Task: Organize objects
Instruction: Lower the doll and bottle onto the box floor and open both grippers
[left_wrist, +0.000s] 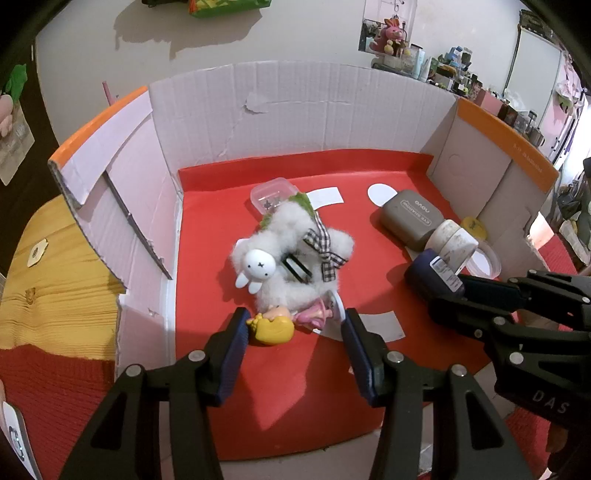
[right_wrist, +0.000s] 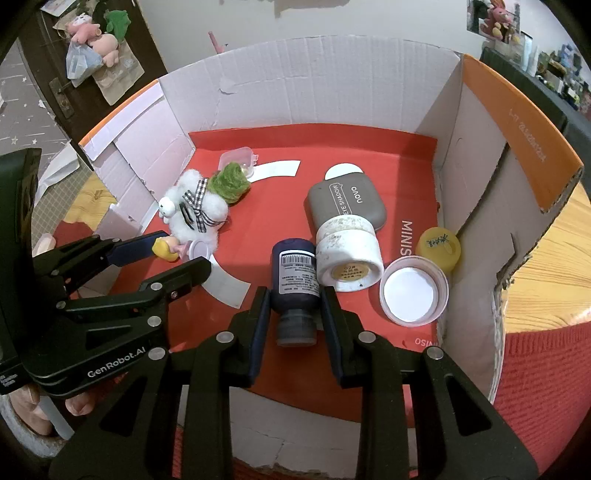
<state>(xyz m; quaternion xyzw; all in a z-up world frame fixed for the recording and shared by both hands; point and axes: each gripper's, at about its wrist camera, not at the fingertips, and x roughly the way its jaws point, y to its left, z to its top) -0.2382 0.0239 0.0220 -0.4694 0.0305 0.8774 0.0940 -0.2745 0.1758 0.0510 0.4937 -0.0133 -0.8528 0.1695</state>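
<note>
Two grippers point steeply down: right gripper (right_wrist: 295, 314) clamps the dark blue bottle (right_wrist: 294, 278); left gripper (left_wrist: 293, 341) stands part-open around the yellow-haired doll figure (left_wrist: 275, 326), without visible pressing.

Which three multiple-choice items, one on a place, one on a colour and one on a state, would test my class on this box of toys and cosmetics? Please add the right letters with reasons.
1. Where does the grey eye-shadow case lie?
A. on the box's red floor, behind the white jar
B. on the wooden table outside the box
C. on top of the plush rabbit

2. What colour is the small round tub by the box's right wall?
A. blue
B. yellow
C. black

3. What is the right gripper doing?
A. hanging open over the loose white lid
B. shut on the dark blue bottle
C. shut on the little doll

Answers: 1 A, it rests on the red liner touching the white jar. 2 B, its top is yellow. 3 B, its jaws press both sides of the dark blue bottle.
</note>
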